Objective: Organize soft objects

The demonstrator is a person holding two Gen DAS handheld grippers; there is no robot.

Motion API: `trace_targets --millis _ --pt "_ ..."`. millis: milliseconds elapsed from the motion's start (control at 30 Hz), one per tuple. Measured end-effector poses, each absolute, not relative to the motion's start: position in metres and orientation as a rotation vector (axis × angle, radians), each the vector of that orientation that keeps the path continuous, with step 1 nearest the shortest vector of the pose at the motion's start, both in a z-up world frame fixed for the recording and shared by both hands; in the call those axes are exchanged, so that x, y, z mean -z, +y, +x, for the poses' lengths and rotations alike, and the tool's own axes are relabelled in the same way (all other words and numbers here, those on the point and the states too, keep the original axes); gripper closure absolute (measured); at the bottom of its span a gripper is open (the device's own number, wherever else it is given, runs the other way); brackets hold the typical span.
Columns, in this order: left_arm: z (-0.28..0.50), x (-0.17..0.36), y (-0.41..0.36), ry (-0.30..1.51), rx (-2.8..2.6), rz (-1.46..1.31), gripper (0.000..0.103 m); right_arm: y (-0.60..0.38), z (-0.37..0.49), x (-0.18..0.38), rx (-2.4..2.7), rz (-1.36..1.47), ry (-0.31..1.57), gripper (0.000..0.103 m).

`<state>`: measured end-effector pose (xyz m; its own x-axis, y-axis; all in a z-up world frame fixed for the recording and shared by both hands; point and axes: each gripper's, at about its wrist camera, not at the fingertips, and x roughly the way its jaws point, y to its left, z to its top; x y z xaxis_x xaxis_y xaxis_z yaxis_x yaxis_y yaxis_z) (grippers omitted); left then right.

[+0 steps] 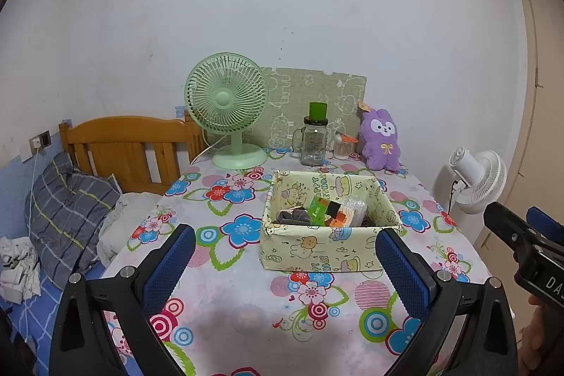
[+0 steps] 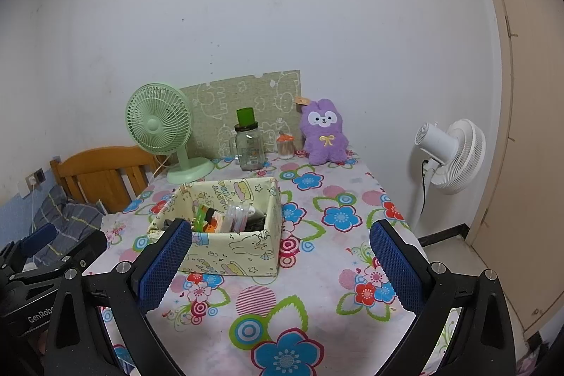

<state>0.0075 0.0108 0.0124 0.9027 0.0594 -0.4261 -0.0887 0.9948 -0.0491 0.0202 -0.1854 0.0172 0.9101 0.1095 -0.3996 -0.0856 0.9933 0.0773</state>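
Both tongs are wide and hold nothing: the left gripper (image 1: pixel 285 256) hangs over the near edge of the table (image 1: pixel 225 312), and the right gripper (image 2: pixel 280 258) is beside it, a little to the right.

The soft thing I take for the task is the plush (image 1: pixel 380 143), purple, standing against the wall at about 1 o'clock from the left gripper, well apart from both. The box (image 1: pixel 317 249) is at 12 o'clock, between the grippers and the plush.

What may go wrong, in my judgement: the jar (image 1: pixel 313 143) and the swab pot (image 1: pixel 344 148) stand just beside the plush on its left, so a reach from the left can knock them. The plush is thick and limp; a pinch on an ear can slip. It may also not fit, because the box already has small packs inside, and pushing it can tip the light box.

Count: one plush, one box, one jar, one swab pot, one green fan (image 1: pixel 227 108), one white fan (image 1: pixel 476 178) on the floor, two grippers. The packs in the box I cannot count.
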Motion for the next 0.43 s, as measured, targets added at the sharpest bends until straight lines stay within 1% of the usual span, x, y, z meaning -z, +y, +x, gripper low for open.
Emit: trace_targets --millis 433 --pt "0.0065 -0.0120 0.0123 0.437 -0.073 -0.068 0.000 -0.1856 0.0197 -0.0159 -0.103 0.060 0.415 0.001"
